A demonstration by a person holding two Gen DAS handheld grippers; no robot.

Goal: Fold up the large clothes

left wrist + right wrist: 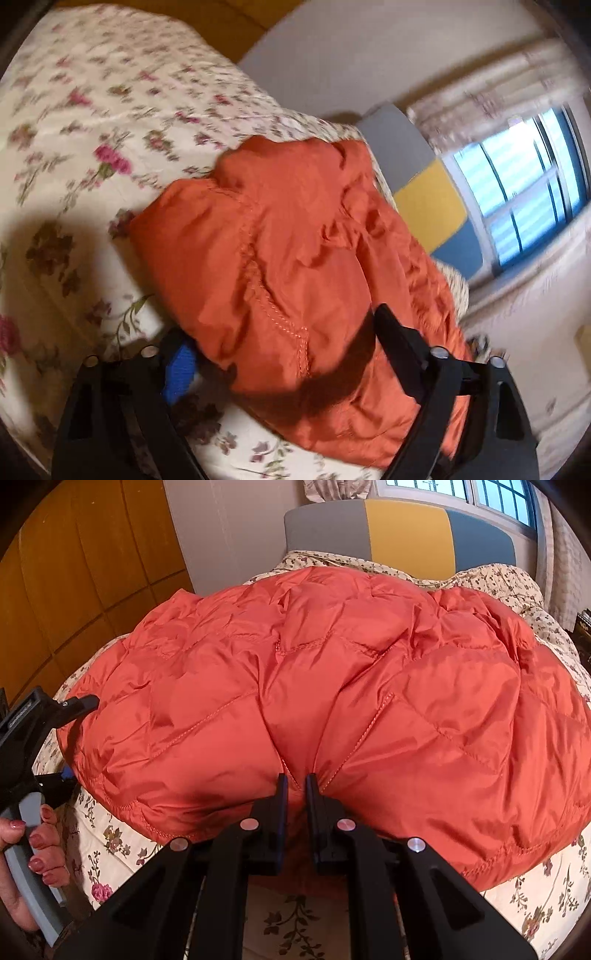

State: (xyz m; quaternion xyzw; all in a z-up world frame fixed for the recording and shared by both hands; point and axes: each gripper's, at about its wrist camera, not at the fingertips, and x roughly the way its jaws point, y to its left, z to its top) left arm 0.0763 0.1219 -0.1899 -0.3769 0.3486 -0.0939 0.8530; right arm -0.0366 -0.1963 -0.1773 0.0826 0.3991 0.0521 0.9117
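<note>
An orange quilted down jacket (332, 686) lies bunched on a floral bedspread (122, 853). My right gripper (296, 786) is shut on a pinch of the jacket's near hem. My left gripper (280, 339) is open, its fingers spread around the jacket's (280, 236) end edge, one finger under the fabric and one on top. The left gripper also shows in the right wrist view (70, 738) at the jacket's left edge, held by a hand (33, 853).
A headboard with grey, yellow and blue panels (406, 535) stands behind the bed. A wooden wardrobe (81, 568) is at the left. A window (524, 184) and curtains are at the right. The bedspread (92, 122) extends to the left.
</note>
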